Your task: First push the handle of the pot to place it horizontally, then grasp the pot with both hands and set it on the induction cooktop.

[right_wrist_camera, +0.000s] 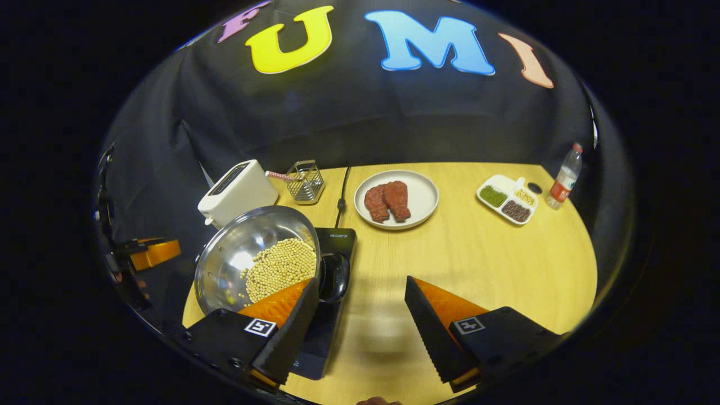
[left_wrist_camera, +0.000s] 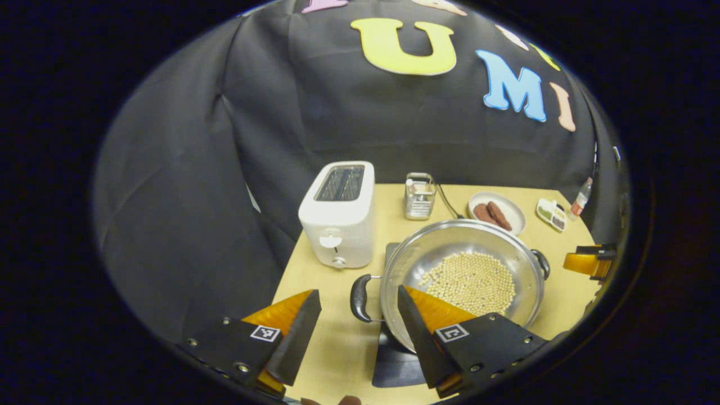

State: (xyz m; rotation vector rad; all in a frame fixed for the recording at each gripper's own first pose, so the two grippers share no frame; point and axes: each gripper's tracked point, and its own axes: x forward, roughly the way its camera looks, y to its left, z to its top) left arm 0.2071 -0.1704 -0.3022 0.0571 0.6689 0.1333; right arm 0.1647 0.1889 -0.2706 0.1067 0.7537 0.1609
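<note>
A steel pot (left_wrist_camera: 467, 247) holding pale beans rests over the black induction cooktop (left_wrist_camera: 396, 368). Its dark left handle (left_wrist_camera: 360, 298) lies in the gap between the fingers of my left gripper (left_wrist_camera: 358, 290), which is open and not pressing on it. In the right gripper view the pot (right_wrist_camera: 236, 247) sits at the left on the cooktop (right_wrist_camera: 337, 239). Its right handle (right_wrist_camera: 334, 275) lies beside the left finger of my open right gripper (right_wrist_camera: 360, 280). The right gripper (left_wrist_camera: 588, 261) also shows far right in the left gripper view, and the left gripper (right_wrist_camera: 152, 253) far left in the right gripper view.
A white toaster (left_wrist_camera: 337, 214) stands left of the pot, with a wire holder (left_wrist_camera: 419, 197) behind it. A plate of meat (right_wrist_camera: 396, 199), a divided tray (right_wrist_camera: 506, 199) and a bottle (right_wrist_camera: 564, 177) stand toward the back right. A cable (right_wrist_camera: 340, 194) runs back from the cooktop.
</note>
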